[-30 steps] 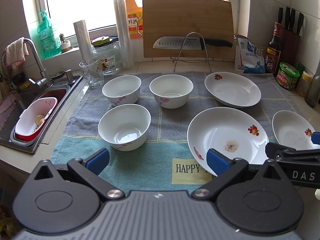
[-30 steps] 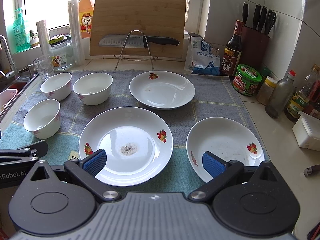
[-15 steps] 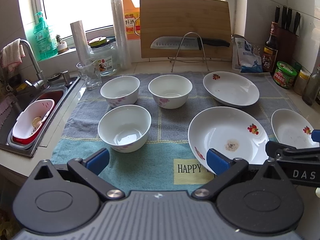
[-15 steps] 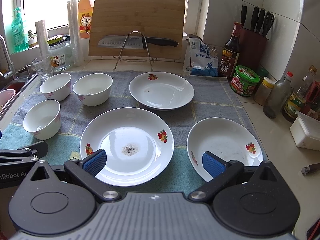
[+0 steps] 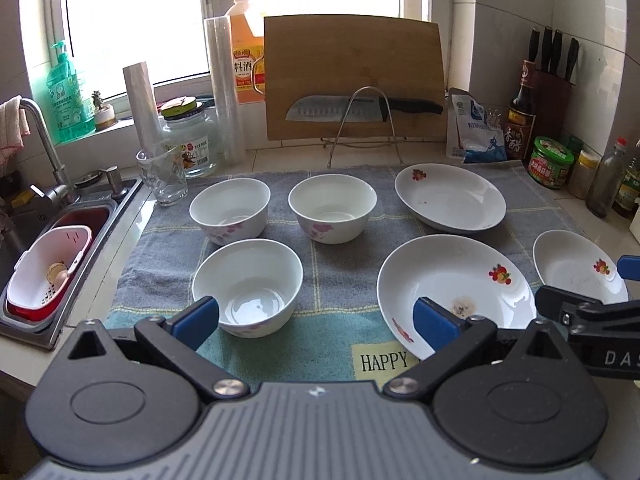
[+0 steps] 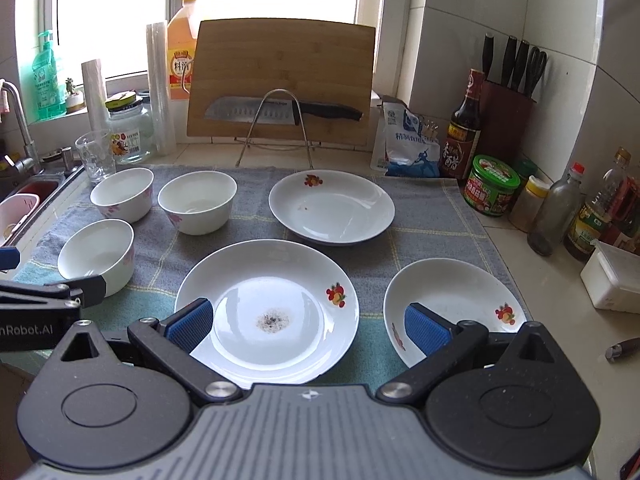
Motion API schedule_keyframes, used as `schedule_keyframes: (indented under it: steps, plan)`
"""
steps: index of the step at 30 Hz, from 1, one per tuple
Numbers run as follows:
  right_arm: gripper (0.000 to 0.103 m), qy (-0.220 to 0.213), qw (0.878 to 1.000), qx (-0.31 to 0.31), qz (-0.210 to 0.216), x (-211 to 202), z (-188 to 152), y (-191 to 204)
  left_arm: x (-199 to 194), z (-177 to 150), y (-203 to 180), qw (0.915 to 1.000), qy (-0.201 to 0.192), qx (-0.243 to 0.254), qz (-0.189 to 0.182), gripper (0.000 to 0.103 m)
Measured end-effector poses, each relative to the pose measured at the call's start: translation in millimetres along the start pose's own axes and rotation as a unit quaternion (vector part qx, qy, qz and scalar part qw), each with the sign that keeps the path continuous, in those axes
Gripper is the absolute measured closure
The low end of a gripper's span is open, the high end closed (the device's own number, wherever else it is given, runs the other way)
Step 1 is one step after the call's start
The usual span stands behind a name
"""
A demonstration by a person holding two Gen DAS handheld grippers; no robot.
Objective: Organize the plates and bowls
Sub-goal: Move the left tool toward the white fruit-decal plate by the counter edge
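Both my grippers hung wide apart, holding nothing: left gripper [image 5: 316, 318], right gripper [image 6: 308, 326]. Three bowls [image 5: 247, 286] sat mouth-up on the left of the towel [image 5: 336, 258] covering the desk; three plates [image 6: 267, 311] lay flat right. Nearest right plate [image 6: 454, 308] partly hidden behind my pad. Open cloth strips ran between the dishes.

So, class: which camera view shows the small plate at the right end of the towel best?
The right wrist view: the small plate shows nearly whole. In the left wrist view, the right gripper hides its near rim.
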State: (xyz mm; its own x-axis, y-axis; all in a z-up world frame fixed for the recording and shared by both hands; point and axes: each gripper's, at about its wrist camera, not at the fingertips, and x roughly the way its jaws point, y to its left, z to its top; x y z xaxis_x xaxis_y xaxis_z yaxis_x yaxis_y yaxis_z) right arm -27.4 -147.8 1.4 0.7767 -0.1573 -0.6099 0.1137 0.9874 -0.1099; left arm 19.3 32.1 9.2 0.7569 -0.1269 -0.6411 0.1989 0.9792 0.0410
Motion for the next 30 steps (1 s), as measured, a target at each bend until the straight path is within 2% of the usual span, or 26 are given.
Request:
schedule_keyframes:
  steps: [6, 9, 12, 16, 24, 30]
  plan:
    - [0.000, -0.019, 0.999, -0.004, -0.030, -10.6, -10.2, -14.8, 6.6, 7.3, 8.6, 0.9994, -0.021, -0.006, -0.028, 0.001]
    - [0.000, -0.019, 0.999, -0.003, -0.048, -12.4, -17.7, -28.2, 13.7, 10.9, 10.5, 0.9979, -0.014, -0.011, -0.063, 0.001]
    - [0.000, -0.021, 0.998, -0.001, -0.062, -14.0, -26.6, -43.8, 13.4, 13.3, 6.1, 0.9940, -0.029, -0.003, -0.106, 0.001]
    - [0.000, -0.020, 0.997, 0.006, -0.069, -11.6, -38.4, -66.1, 19.6, 18.7, -12.7, 0.9910, -0.035, 0.009, -0.129, 0.001]
    - [0.000, 0.000, 0.999, 0.006, -0.048, 10.3, -63.3, -112.8, 43.2, 35.3, -61.1, 0.9866, -0.018, 0.047, -0.155, 0.001]
    - [0.000, 0.016, 0.999, 0.023, -0.020, 33.1, -80.4, -143.1, 61.2, 51.8, -107.2, 0.9835, -0.025, 0.090, -0.155, 0.001]
